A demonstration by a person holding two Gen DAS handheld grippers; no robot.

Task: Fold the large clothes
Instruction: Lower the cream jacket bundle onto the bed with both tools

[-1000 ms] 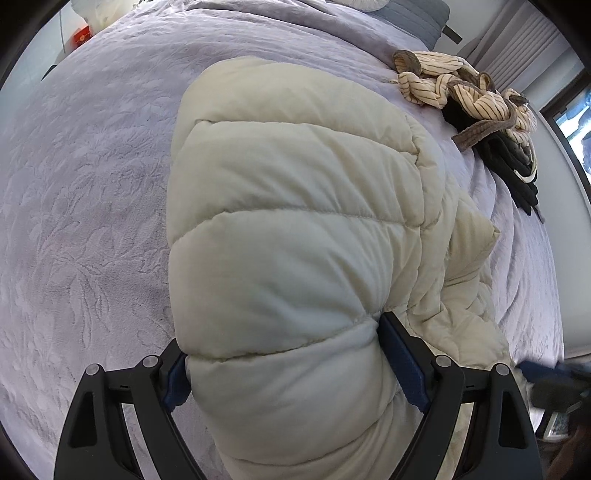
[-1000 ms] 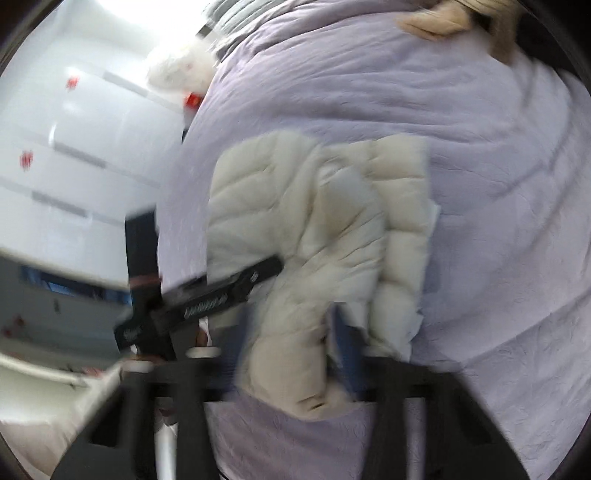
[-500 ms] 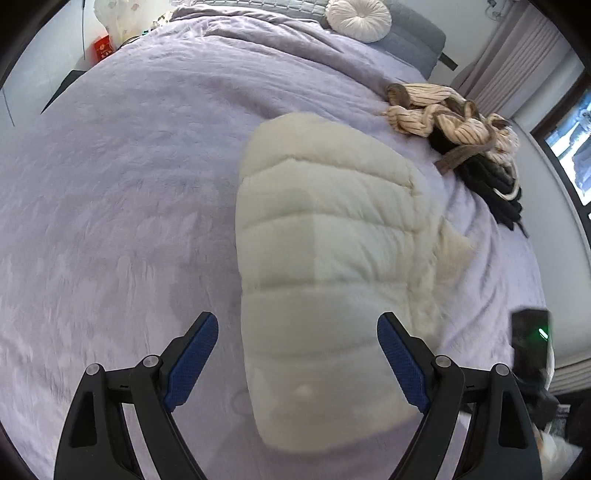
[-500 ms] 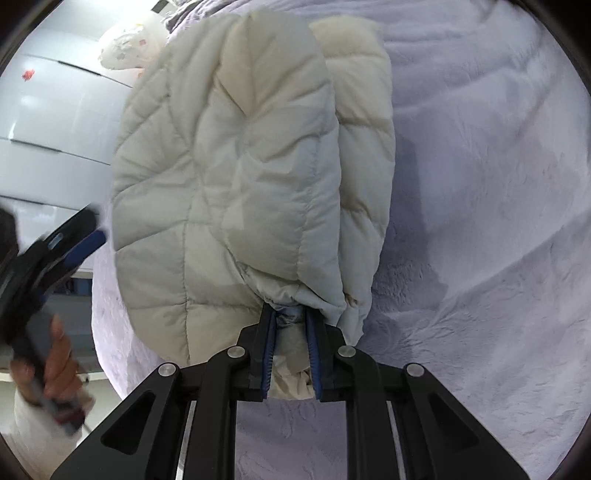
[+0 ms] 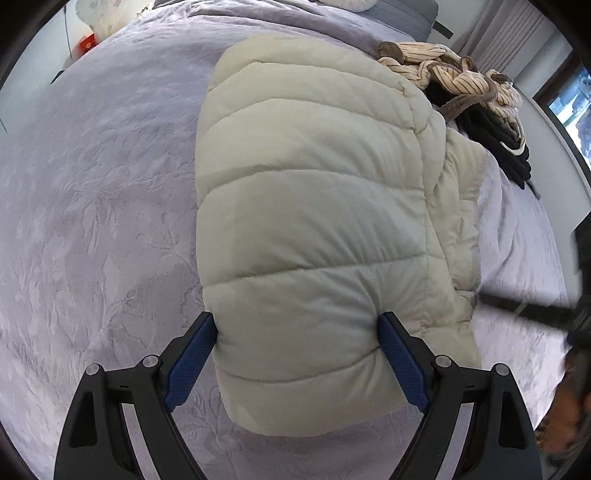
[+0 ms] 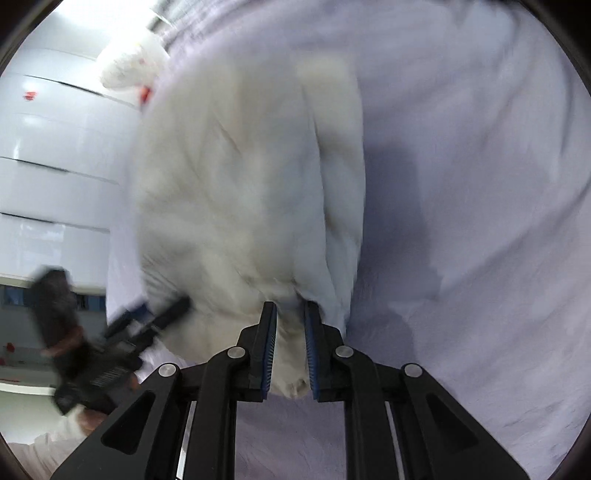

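The left gripper (image 5: 297,354) stood with its blue-padded jaws spread wide on either side of the near end of the cream quilted puffer jacket (image 5: 314,221), both pads pressed into the sides of the thick folded bulk, so it was grasping that puffy end. The right gripper (image 6: 290,347) was clenched almost shut on a narrow bunch of the same jacket (image 6: 240,192), a pinch of pale fabric squeezed between its blue pads and poking out below them; that view was blurred, so little more of the cloth could be made out. In the right wrist view the left gripper (image 6: 147,325) showed as a dark smear at the jacket's lower left edge, with the person's hand (image 6: 66,339) wrapped round its handle. The jacket lay folded lengthwise on the lilac embossed bedspread (image 5: 92,221), its smooth quilted panels uppermost and a looser crumpled layer spilling out along its right side. Beyond it, near the far right corner of the bed, sat a heap of cream pinstriped clothing (image 5: 443,70) touching a black garment (image 5: 495,144). A grey pillow (image 5: 399,14) lay at the head of the bed, and white cupboard fronts (image 6: 55,147) stood to the left
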